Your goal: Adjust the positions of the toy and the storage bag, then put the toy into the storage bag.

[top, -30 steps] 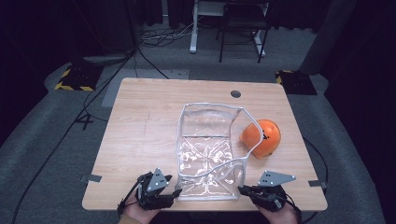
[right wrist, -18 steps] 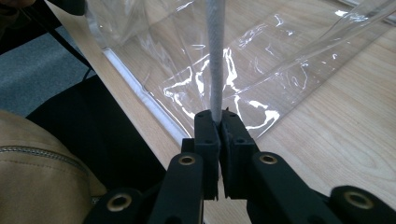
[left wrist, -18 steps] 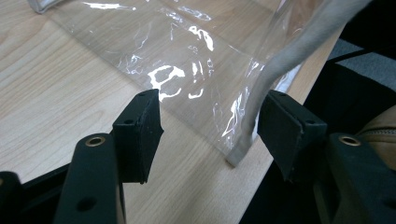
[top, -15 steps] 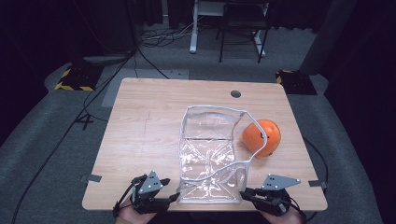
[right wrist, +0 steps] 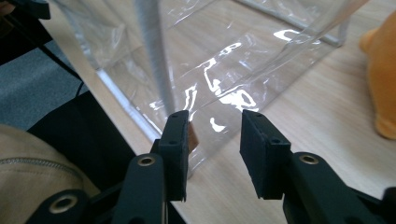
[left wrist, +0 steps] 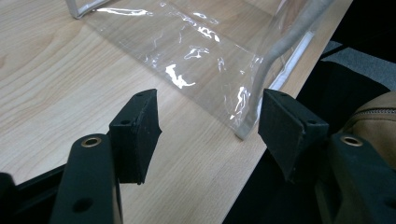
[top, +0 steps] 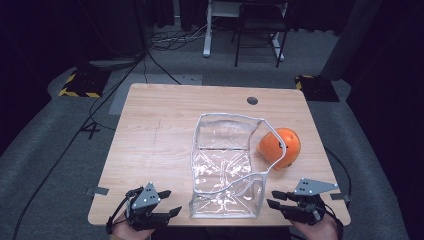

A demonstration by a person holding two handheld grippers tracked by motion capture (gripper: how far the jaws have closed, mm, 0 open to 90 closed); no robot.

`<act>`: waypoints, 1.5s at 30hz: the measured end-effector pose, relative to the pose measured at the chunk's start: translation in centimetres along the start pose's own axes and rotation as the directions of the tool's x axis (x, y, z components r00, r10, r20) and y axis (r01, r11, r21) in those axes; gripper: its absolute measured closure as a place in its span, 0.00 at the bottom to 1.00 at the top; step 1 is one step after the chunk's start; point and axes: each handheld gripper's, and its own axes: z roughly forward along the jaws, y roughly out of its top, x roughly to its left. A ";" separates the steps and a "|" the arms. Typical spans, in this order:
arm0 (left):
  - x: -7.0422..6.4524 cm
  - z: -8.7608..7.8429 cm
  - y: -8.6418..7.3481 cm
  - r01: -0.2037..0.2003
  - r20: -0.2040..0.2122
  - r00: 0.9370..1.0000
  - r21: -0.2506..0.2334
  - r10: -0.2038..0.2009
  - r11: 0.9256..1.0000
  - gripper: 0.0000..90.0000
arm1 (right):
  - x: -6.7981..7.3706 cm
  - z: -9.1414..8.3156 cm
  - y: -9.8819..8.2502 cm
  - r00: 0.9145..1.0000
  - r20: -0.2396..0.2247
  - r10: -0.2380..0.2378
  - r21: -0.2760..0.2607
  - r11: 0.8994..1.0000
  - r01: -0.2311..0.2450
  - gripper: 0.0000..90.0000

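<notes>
where it pinched the clear bag (top: 225, 165) before, right hand-held gripper (top: 280, 200) now half open, empty, just released.

orange toy (top: 280, 146) partly behind bag rim (top: 270, 134) (face unseen)

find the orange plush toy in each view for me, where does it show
High view: the round orange plush toy lies right of centre on the wooden table, beside the clear plastic bag.
Left gripper view: not in it.
Right gripper view: the toy is at the far right edge, cut off.
Shared landmark: the clear bag, lying just left of the toy in the high view and the right gripper view.
</notes>
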 end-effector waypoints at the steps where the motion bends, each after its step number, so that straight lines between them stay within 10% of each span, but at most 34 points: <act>1: 0.1 -0.2 0.0 0.001 -0.002 1.000 0.000 -0.001 1.000 0.43 | -0.2 -0.1 0.1 1.000 0.005 0.002 -0.002 1.000 -0.002 0.68; 22: 3.7 -0.1 -0.3 0.011 -0.106 0.994 0.022 -0.009 1.000 0.43 | -5.1 -3.6 3.1 0.988 0.132 0.080 -0.036 0.996 -0.076 0.63; 45: 7.8 1.7 -3.2 0.141 -0.199 0.972 0.062 -0.126 0.988 0.43 | -13.2 -3.9 8.1 0.958 0.233 0.168 -0.045 0.986 -0.162 0.60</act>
